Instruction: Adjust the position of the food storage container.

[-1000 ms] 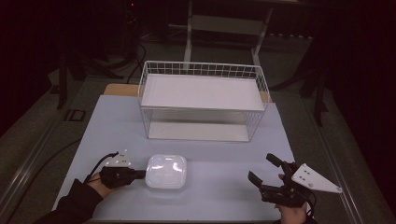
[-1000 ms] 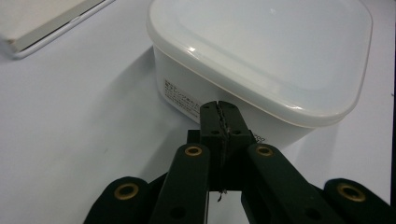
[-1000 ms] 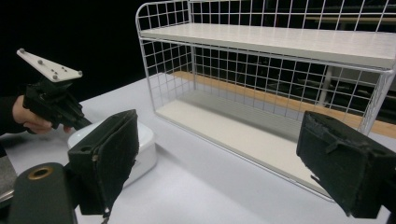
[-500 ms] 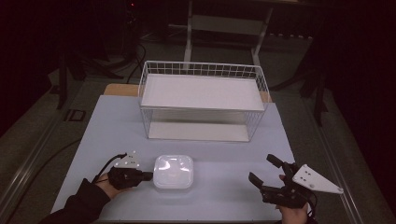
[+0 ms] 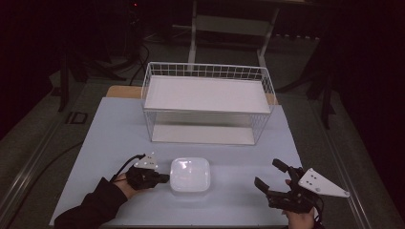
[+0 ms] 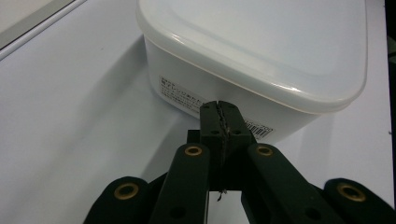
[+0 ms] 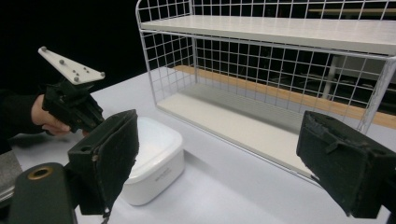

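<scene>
Subject: 1 white lidded plastic box [image 5: 190,174] on the pale table [image 5: 110,129], near the front edge and slightly left of centre, well apart from the wire rack [image 5: 207,102] at the back.

Left gripper [image 5: 162,178]: jaws fully closed with nothing between them; the joined tips touch, or all but touch, the box's left side wall just below the lid rim, at the printed label [image 6: 187,97]. Judgement: the step in hand is a push across the table, not a lift.

Right gripper [image 5: 271,177]: near the front right corner of the table, jaws wide apart and empty, aimed toward the rack and box.

Handling, as judged: the box looks light, stiff and thin-walled, with a smooth, glossy lid [image 6: 261,42] likely to be slippery. A push low on 1 wall may turn it rather than slide it straight. The body appears too wide for 1 gripper. The best hold would be across a corner at the lid rim, or pressed between both grippers from opposite walls. Contents cannot be determined.
</scene>
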A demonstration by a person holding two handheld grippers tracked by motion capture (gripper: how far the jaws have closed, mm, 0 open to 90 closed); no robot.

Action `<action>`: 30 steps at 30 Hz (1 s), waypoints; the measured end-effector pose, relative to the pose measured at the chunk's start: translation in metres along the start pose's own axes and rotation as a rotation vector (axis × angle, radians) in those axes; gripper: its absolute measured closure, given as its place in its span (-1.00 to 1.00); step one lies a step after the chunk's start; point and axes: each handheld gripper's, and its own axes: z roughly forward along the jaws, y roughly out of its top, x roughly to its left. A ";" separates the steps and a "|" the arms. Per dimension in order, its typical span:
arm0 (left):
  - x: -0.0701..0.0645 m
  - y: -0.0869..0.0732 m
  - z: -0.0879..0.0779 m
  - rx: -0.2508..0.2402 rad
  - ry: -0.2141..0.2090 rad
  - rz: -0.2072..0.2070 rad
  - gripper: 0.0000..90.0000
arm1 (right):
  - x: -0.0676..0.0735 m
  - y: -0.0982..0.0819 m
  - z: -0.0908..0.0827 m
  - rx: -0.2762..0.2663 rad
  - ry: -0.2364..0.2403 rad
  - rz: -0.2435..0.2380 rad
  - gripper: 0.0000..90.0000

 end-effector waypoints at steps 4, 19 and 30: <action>-0.001 0.005 0.005 -0.003 -0.012 0.006 0.99 | 0.001 -0.001 0.002 0.004 0.007 0.000 -0.72; -0.003 0.027 0.028 -0.006 -0.056 0.026 0.99 | 0.002 0.000 0.006 0.017 0.024 -0.002 -0.72; -0.006 0.034 0.036 -0.004 -0.072 0.037 0.99 | 0.003 0.000 0.007 0.019 0.023 -0.007 -0.72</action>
